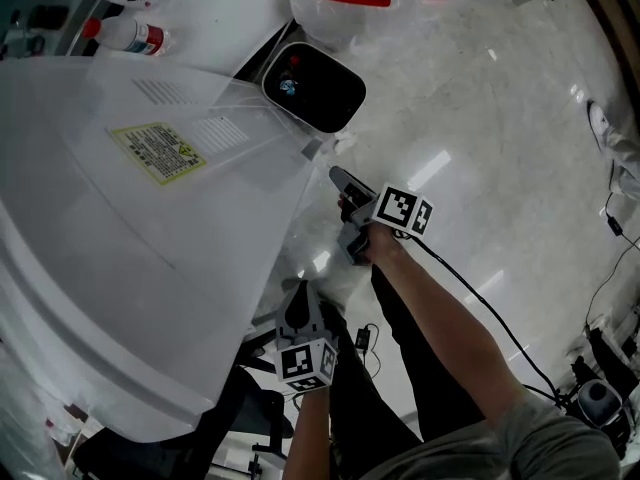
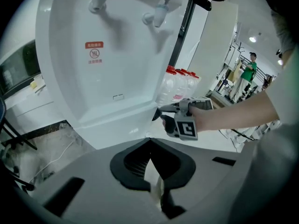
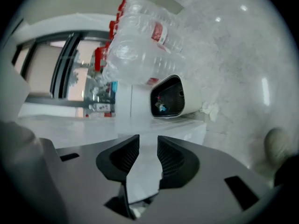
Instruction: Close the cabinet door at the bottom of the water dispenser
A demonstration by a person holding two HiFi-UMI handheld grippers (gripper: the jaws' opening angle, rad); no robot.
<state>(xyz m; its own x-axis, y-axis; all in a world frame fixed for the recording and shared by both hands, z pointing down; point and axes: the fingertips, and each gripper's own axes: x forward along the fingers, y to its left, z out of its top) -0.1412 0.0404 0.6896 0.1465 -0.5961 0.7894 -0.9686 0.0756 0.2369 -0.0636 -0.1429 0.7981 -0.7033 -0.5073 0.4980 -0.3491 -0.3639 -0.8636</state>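
The white water dispenser (image 1: 130, 268) fills the left of the head view; its taps and front panel (image 2: 107, 55) show in the left gripper view. Its white cabinet door (image 1: 275, 208) stands swung out to the right. My right gripper (image 1: 336, 176) is at the door's free edge (image 2: 140, 115), open, with the white panel (image 3: 148, 169) showing in the gap between its jaws. Whether the pads touch it I cannot tell. My left gripper (image 1: 300, 298) hangs lower, beside the dispenser's base, shut and holding nothing (image 2: 150, 143).
A white device with a dark face (image 1: 313, 86) sits beyond the door edge. A wrapped pack of red-capped water bottles (image 3: 140, 45) stands behind it. A black cable (image 1: 500, 328) crosses the glossy floor. A person in green (image 2: 251, 69) stands far off.
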